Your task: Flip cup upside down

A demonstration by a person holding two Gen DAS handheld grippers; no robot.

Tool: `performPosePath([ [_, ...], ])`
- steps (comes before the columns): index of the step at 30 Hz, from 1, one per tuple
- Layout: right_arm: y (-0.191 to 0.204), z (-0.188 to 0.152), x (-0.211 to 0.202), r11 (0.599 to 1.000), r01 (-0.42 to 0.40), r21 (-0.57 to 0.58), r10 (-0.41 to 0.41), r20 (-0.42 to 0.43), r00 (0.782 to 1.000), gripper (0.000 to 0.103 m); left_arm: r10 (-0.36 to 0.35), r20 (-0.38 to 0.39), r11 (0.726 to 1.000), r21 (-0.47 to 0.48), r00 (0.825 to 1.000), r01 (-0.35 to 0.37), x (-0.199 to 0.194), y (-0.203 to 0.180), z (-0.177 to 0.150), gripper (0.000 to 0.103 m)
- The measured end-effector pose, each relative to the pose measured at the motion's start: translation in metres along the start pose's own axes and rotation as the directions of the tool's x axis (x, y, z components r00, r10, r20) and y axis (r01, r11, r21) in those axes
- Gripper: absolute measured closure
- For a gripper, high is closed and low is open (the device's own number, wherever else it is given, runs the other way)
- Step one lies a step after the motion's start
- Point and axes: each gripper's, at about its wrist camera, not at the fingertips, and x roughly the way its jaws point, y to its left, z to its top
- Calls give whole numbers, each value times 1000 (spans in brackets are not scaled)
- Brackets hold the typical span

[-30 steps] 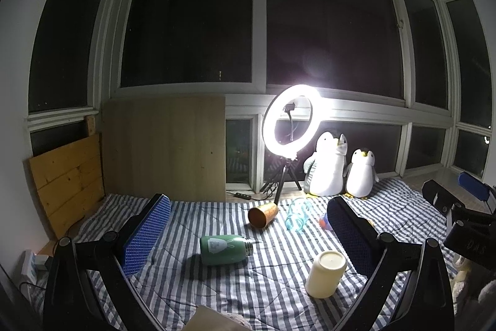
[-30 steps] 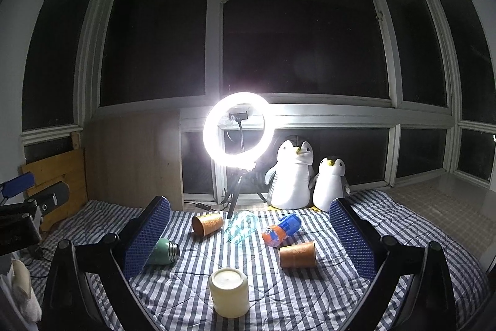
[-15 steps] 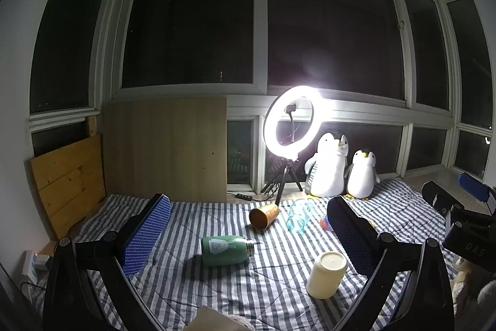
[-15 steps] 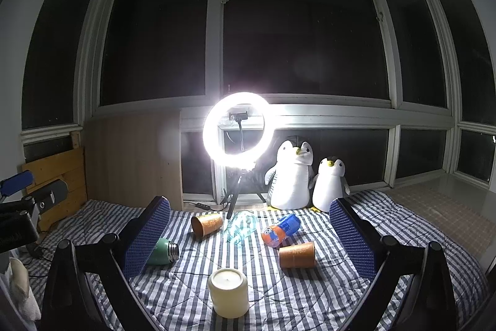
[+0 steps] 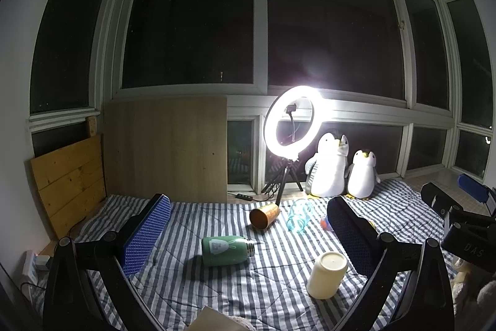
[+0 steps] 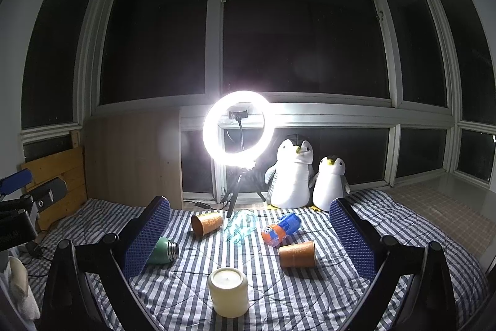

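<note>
A cream cup (image 6: 228, 291) stands on the striped blanket with a flat closed end on top; in the left wrist view it (image 5: 327, 274) stands low right. My right gripper (image 6: 248, 238) is open and empty, held above and behind the cup. My left gripper (image 5: 248, 234) is open and empty, to the left of the cup. Two orange paper cups lie on their sides (image 6: 206, 223) (image 6: 297, 254). A clear glass (image 6: 241, 226) lies tipped over between them.
A green bottle (image 5: 228, 249) lies on its side left of the cream cup. An orange soda bottle (image 6: 280, 229) lies further back. A lit ring light on a tripod (image 6: 238, 126) and two plush penguins (image 6: 290, 174) stand by the window. Wooden boards (image 5: 69, 182) lean at the left.
Both views have shifted very slightly; the objects on the blanket have not moved and both grippers stay open.
</note>
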Motion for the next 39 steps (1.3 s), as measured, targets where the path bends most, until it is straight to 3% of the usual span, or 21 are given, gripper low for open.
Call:
performPosePath([
  [39,-1,0,-2,1000,23,6,-23,16,1000,1,10,16,1000,-7,1000,-9,-3,5,3,0],
])
